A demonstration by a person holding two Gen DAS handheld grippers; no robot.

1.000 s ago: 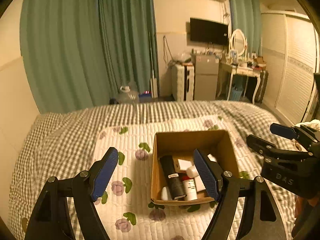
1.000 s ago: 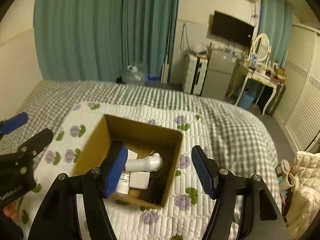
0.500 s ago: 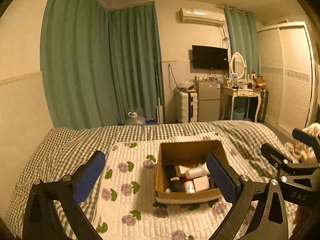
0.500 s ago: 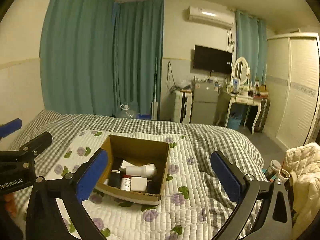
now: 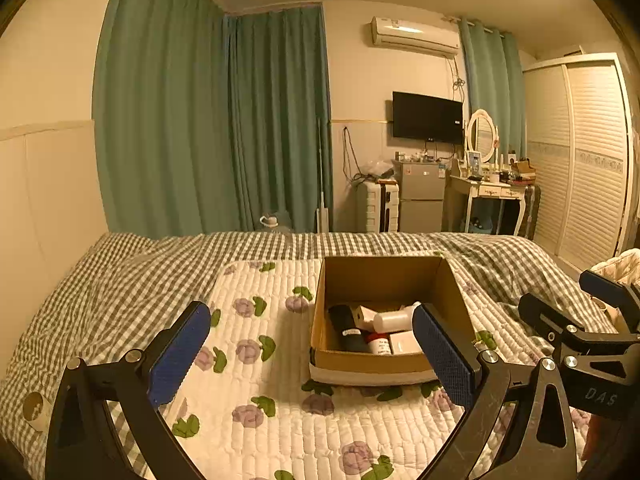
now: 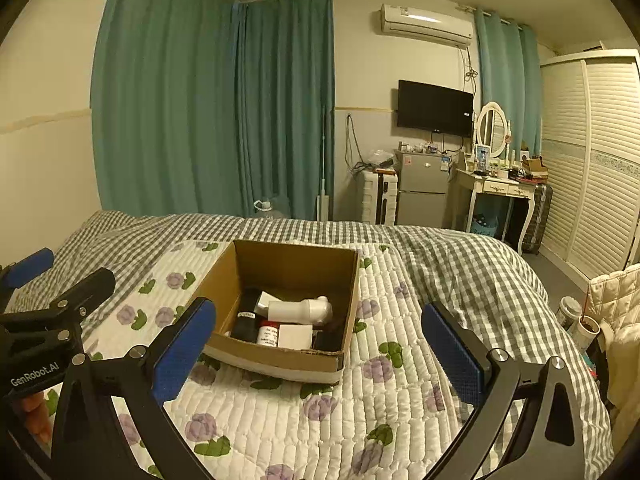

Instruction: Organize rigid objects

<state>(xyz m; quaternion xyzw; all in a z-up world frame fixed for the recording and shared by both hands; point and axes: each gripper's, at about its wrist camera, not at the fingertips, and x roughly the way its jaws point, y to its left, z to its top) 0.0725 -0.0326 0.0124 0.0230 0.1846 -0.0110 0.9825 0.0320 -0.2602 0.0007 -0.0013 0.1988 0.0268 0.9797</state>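
Here your cardboard box (image 6: 280, 264) holds a white bottle (image 6: 300, 309) and black tube (image 6: 246, 320); both tools (image 5: 312, 354) (image 6: 320, 350) gape wide, empty.

One cardboard box (image 6: 280, 362) sits on the bed (image 6: 460, 264). Inside the box lie one white bottle (image 6: 298, 309), one black tube (image 6: 245, 320), one small red-capped bottle (image 6: 269, 333) and one white carton (image 6: 295, 336). Two tongs, left (image 5: 312, 354) and right (image 6: 318, 350), flank the box.
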